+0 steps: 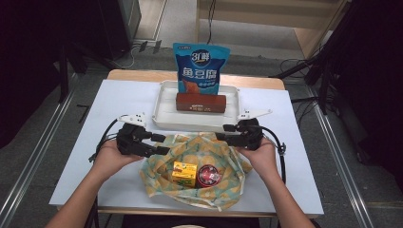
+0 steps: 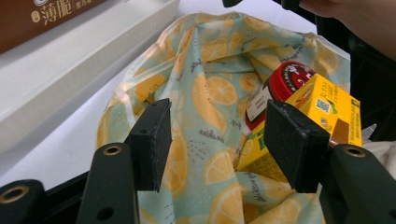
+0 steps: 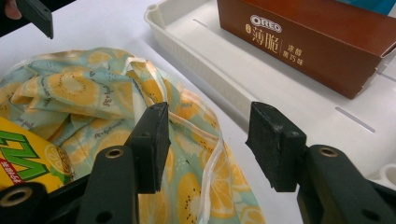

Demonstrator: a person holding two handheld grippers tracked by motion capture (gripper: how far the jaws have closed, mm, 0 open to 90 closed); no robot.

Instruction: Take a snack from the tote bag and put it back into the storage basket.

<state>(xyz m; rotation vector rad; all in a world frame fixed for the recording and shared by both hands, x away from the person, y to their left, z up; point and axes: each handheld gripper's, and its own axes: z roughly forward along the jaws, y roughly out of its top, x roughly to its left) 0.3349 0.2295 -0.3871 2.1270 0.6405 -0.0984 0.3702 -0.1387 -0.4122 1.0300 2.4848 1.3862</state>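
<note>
A lemon-print cloth bag (image 1: 209, 152) lies open on the white table, just in front of the tray. Inside it sit a yellow drink carton (image 1: 184, 173) and a red-lidded jar (image 1: 208, 175). My left gripper (image 1: 161, 144) is at the bag's left edge with its jaws open; in the left gripper view (image 2: 215, 126) the cloth (image 2: 210, 79) lies under the gap, and the carton (image 2: 327, 105) and jar (image 2: 289, 79) are beyond the right pad. My right gripper (image 1: 224, 132) is open at the bag's far right corner, and the bag's rim (image 3: 201, 154) runs loose between its pads (image 3: 208, 135).
A white tray (image 1: 164, 111) stands behind the bag. It holds a brown Oreo box (image 1: 201, 102) and, behind that, an upright blue snack bag (image 1: 199, 69). Bare white tabletop (image 1: 119, 99) stretches to the left and right of the tray.
</note>
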